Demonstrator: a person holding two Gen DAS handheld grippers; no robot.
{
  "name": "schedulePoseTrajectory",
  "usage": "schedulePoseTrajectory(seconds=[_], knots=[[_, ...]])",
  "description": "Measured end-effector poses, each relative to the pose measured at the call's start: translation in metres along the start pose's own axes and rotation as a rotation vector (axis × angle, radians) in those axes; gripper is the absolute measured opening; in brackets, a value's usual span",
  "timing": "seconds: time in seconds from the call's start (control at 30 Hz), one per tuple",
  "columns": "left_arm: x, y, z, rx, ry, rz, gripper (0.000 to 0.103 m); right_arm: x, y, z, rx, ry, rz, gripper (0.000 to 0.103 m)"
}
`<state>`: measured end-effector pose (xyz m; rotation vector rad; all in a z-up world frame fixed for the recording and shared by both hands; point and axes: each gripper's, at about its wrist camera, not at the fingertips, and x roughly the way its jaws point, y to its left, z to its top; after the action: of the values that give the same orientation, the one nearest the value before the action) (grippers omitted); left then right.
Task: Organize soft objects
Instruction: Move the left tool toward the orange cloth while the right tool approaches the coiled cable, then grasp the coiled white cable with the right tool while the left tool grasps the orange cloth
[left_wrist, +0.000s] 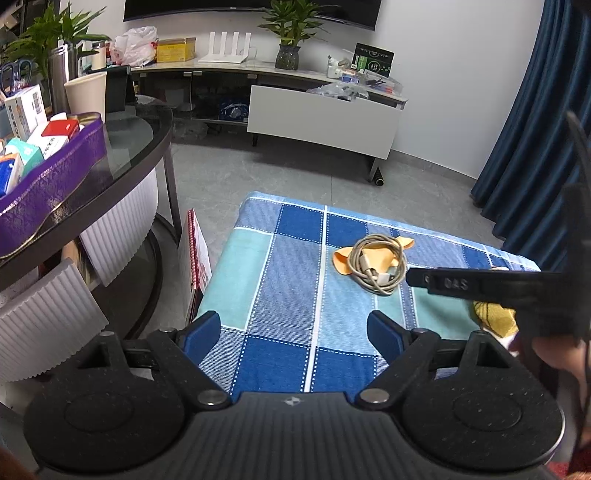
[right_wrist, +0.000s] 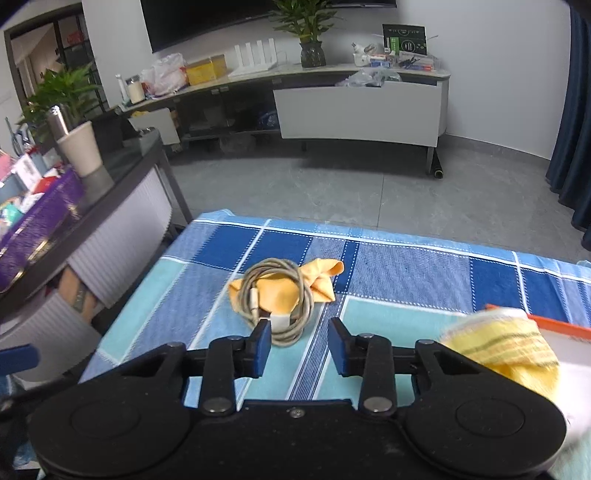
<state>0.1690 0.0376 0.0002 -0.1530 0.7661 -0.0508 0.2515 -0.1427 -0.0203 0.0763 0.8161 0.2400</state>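
I have both claws empty, left claw (left_wrist: 293, 334) wide, right claw (right_wrist: 298, 345) half-open, nearing the coiled grey cable (right_wrist: 275, 295) on the crumpled orange cloth (right_wrist: 317, 278); sorting remains.

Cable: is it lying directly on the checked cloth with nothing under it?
No, the coiled cable lies on an orange cloth.

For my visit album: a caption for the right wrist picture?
Right gripper open just short of a coiled cable lying on an orange cloth.

Left claw (left_wrist: 293, 332) gapes wide; right claw (right_wrist: 298, 345) half-parted, both empty.
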Motion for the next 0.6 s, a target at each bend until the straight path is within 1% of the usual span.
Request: schedulePoseTrajectory(seconds=[0.17,0.23,0.27,0.3,0.37,0.43,0.6], knots=[[0.010,0.004,0.000,-0.010,0.010,-0.009,0.089,0.023,-0.002,0.005,0.016,0.005,-0.025,0.036],[0.013,0.006,0.000,-0.012,0.011,-0.010,0.089,0.032,-0.001,0.006,0.008,0.011,-0.032,0.032],[0.014,0.006,0.001,-0.012,0.014,-0.010,0.089,0.035,-0.001,0.006,0.009,0.014,-0.029,0.026],[0.016,0.006,0.001,-0.012,0.018,-0.007,0.089,0.039,-0.001,0.007,0.013,0.018,-0.025,0.014],[0.017,0.006,0.000,-0.013,0.020,-0.007,0.089,0.041,-0.002,0.006,0.020,0.004,-0.030,0.014],[0.018,0.005,-0.001,-0.009,0.023,-0.003,0.089,0.038,-0.001,0.004,0.023,-0.006,-0.015,0.013],[0.018,0.005,0.000,-0.013,0.021,0.005,0.089,0.006,0.001,0.001,-0.007,-0.065,-0.017,0.012]])
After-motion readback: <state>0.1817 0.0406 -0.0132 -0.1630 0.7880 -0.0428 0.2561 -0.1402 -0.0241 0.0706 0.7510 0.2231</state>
